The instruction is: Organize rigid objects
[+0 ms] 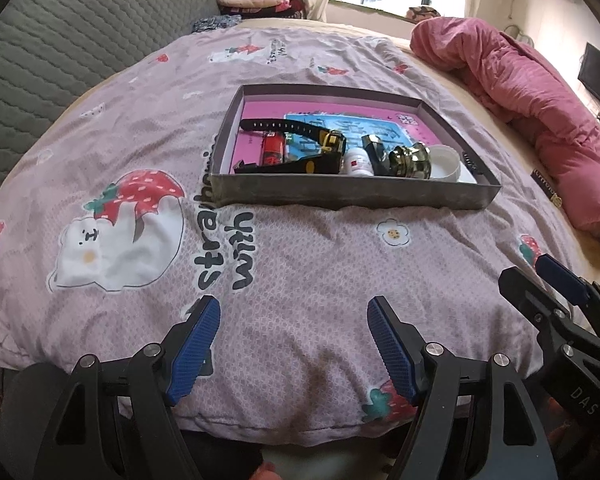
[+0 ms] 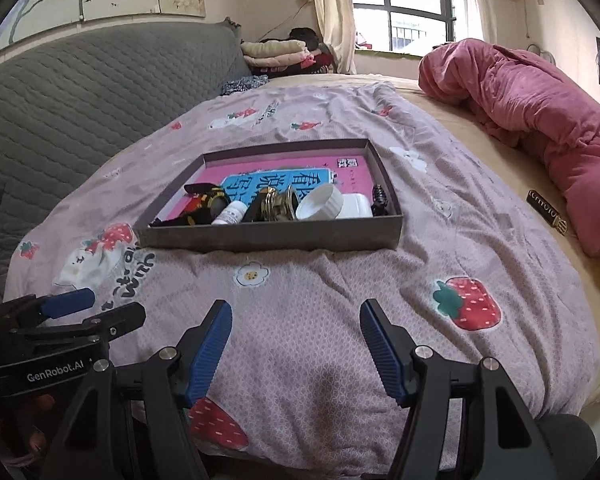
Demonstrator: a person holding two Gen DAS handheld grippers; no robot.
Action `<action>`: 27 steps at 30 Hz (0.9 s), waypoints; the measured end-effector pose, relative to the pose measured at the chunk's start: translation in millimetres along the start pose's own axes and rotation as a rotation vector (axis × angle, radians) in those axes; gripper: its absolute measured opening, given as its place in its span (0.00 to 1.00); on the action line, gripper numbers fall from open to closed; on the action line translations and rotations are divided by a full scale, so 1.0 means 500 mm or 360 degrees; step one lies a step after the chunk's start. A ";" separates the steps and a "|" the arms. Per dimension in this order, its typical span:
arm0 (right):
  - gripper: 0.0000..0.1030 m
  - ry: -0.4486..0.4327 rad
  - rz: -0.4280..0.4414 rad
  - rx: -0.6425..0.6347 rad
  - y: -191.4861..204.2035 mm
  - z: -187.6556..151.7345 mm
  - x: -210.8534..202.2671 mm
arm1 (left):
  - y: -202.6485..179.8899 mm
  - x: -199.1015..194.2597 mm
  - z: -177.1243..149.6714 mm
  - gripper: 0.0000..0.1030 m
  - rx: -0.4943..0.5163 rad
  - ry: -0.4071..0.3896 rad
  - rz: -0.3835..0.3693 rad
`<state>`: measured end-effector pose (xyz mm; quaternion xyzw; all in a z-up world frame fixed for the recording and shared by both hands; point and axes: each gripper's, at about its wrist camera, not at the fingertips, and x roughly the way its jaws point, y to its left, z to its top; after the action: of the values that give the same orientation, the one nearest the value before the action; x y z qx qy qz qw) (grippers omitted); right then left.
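A shallow grey box (image 1: 352, 194) (image 2: 268, 236) lies on the strawberry-print quilt (image 1: 300, 264) (image 2: 320, 280). Inside it lie a pink and blue book (image 1: 340, 120) (image 2: 276, 176), a black strap (image 1: 284, 125), a red lighter (image 1: 272, 148), a small white bottle (image 1: 358, 162) (image 2: 230, 214), a brass knob (image 1: 410, 159) (image 2: 276, 204) and a white ribbed cup (image 1: 446, 164) (image 2: 320, 202). My left gripper (image 1: 292, 340) hangs open over the quilt's near edge, well short of the box. Beside it, my right gripper (image 2: 296, 344) is open too, nothing between its fingers.
A rolled pink blanket (image 1: 540, 100) (image 2: 540, 112) lies on the right of the bed. A small dark label-like object (image 2: 548, 210) sits beside it. A grey quilted headboard (image 1: 60, 60) (image 2: 80, 100) rises at left, folded clothes (image 2: 276, 54) behind it.
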<state>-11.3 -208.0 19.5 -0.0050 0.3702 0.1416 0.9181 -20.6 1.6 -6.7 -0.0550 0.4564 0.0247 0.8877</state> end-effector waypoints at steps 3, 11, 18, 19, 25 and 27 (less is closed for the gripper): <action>0.64 0.0014 -0.0002 0.0022 -0.010 -0.001 0.011 | 0.003 0.009 0.001 0.75 -0.0011 0.0011 0.0000; 0.64 0.0069 -0.0027 0.0065 -0.022 -0.007 0.032 | 0.007 0.024 0.002 0.75 -0.0022 0.0030 0.0008; 0.64 0.0062 -0.0044 0.0003 -0.009 -0.007 0.037 | 0.001 0.035 0.004 0.75 -0.0003 0.0029 0.0014; 0.64 0.0056 -0.0042 -0.0002 -0.008 -0.006 0.037 | 0.000 0.036 0.005 0.75 0.0002 0.0025 0.0020; 0.64 0.0067 -0.0044 -0.0006 -0.011 -0.005 0.041 | -0.004 0.039 0.004 0.75 0.0008 0.0027 0.0024; 0.64 0.0068 -0.0043 0.0007 -0.014 -0.005 0.042 | -0.004 0.040 0.005 0.75 0.0008 0.0031 0.0027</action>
<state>3.1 -209.6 2.6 -0.0109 0.3900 0.1284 0.9118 -6.8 -0.4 -21.6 -0.0492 0.4656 0.0305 0.8831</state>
